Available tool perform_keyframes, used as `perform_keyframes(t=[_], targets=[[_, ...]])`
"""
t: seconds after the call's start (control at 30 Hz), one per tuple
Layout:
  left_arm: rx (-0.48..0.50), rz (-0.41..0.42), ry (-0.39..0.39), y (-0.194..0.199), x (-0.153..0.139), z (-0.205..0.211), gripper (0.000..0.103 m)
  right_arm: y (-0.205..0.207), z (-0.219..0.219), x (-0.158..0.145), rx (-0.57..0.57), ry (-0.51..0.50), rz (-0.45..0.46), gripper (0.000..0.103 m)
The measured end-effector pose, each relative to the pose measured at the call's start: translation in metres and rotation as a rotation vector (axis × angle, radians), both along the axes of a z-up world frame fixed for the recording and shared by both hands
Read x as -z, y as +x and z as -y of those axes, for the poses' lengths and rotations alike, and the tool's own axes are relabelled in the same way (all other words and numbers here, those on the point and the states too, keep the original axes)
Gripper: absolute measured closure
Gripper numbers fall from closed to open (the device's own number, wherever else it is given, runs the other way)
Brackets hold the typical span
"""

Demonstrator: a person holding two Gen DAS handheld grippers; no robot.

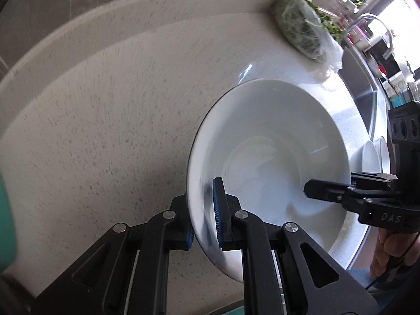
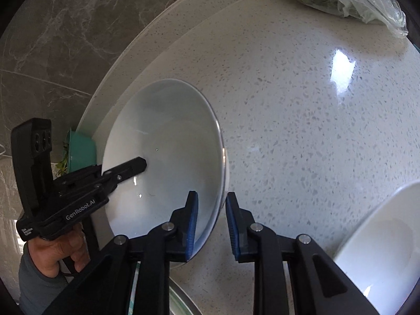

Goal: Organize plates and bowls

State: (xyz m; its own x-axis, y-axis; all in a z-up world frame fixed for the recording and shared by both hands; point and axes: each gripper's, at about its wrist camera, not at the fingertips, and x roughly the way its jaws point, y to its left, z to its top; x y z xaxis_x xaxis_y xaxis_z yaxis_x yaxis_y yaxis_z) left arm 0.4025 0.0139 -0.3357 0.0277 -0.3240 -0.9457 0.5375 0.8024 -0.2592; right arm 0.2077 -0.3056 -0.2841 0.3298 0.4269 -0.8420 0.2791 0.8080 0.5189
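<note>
A white deep plate (image 1: 265, 141) hangs tilted over the speckled countertop (image 1: 110, 120), held from two sides. My left gripper (image 1: 203, 210) is shut on the plate's near rim, one blue pad inside and one under it. In the right wrist view the same plate (image 2: 162, 136) passes slantwise between the blue pads of my right gripper (image 2: 211, 197), which is shut on its opposite rim. Each view shows the other gripper: the right gripper (image 1: 330, 189) reaches in over the plate's right edge, and the left gripper (image 2: 126, 169) over its left edge.
A plastic bag of greens (image 1: 302, 26) lies at the back of the counter. A steel sink (image 1: 365, 99) is to the right, with more white dishes (image 1: 372, 155) beside it. A white bowl (image 2: 380, 249) sits at the lower right, and a teal container (image 2: 81, 152) behind the plate.
</note>
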Motion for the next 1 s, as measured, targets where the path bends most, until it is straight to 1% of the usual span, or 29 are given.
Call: perform_keyframes(t=[0.13,0.23,0.33,0.37,0.4,0.43,0.47,0.5,0.57,0.63,0.67,0.7,0.77,0.8,0.83,0.87,0.9,0.93,0.97,1.0], targets=[[-0.009,0.0,0.009,-0.002,0.009,0.001,0.093,0.003,-0.004,0.01,-0.008,0.005,-0.022,0.079],[-0.025,0.006,0.006,0.0,0.011,0.002,0.093,0.012,-0.009,0.01,-0.009,-0.002,-0.015,0.079],[-0.041,0.02,0.008,-0.001,0.01,-0.001,0.09,0.011,-0.011,0.008,0.008,0.011,-0.015,0.078],[-0.05,0.037,0.015,0.0,0.007,-0.002,0.08,0.007,-0.009,0.005,0.014,0.009,-0.013,0.077],[-0.066,0.061,0.019,0.001,0.001,-0.004,0.054,-0.004,-0.003,-0.002,0.023,0.005,-0.002,0.073],[-0.079,0.075,0.013,0.001,-0.005,-0.008,0.037,-0.008,-0.002,-0.008,0.032,0.008,0.009,0.07],[-0.098,0.101,-0.004,0.0,-0.017,-0.013,0.019,-0.013,-0.001,-0.015,0.039,0.011,0.024,0.064],[-0.121,0.135,-0.026,-0.002,-0.032,-0.019,0.019,-0.019,-0.001,-0.025,0.046,0.012,0.044,0.057],[-0.152,0.158,-0.06,-0.006,-0.054,-0.024,0.019,-0.033,0.002,-0.041,0.041,0.049,0.063,0.056],[-0.159,0.187,-0.127,-0.019,-0.086,-0.022,0.019,-0.052,0.011,-0.067,0.008,0.073,0.117,0.053],[-0.149,0.206,-0.148,-0.028,-0.1,-0.018,0.019,-0.062,0.021,-0.083,-0.024,0.072,0.156,0.045],[-0.137,0.223,-0.172,-0.042,-0.117,-0.01,0.019,-0.069,0.031,-0.095,-0.067,0.066,0.188,0.033],[-0.117,0.22,-0.214,-0.071,-0.135,0.008,0.017,-0.081,0.061,-0.116,-0.205,0.036,0.251,0.026],[-0.108,0.215,-0.223,-0.087,-0.139,0.018,0.017,-0.085,0.078,-0.122,-0.271,0.011,0.263,0.026],[-0.105,0.212,-0.216,-0.102,-0.14,0.028,0.017,-0.086,0.091,-0.123,-0.318,-0.01,0.255,0.026],[-0.111,0.207,-0.206,-0.116,-0.138,0.037,0.017,-0.085,0.108,-0.122,-0.369,-0.04,0.228,0.026],[-0.137,0.181,-0.199,-0.134,-0.131,0.048,0.017,-0.081,0.121,-0.12,-0.411,-0.065,0.198,0.026],[-0.163,0.157,-0.2,-0.143,-0.126,0.056,0.017,-0.075,0.138,-0.115,-0.455,-0.099,0.167,0.026],[-0.203,0.13,-0.197,-0.157,-0.116,0.068,0.017,-0.072,0.147,-0.111,-0.478,-0.116,0.151,0.026],[-0.235,0.116,-0.183,-0.169,-0.107,0.078,0.017,-0.067,0.157,-0.104,-0.505,-0.112,0.138,0.025]])
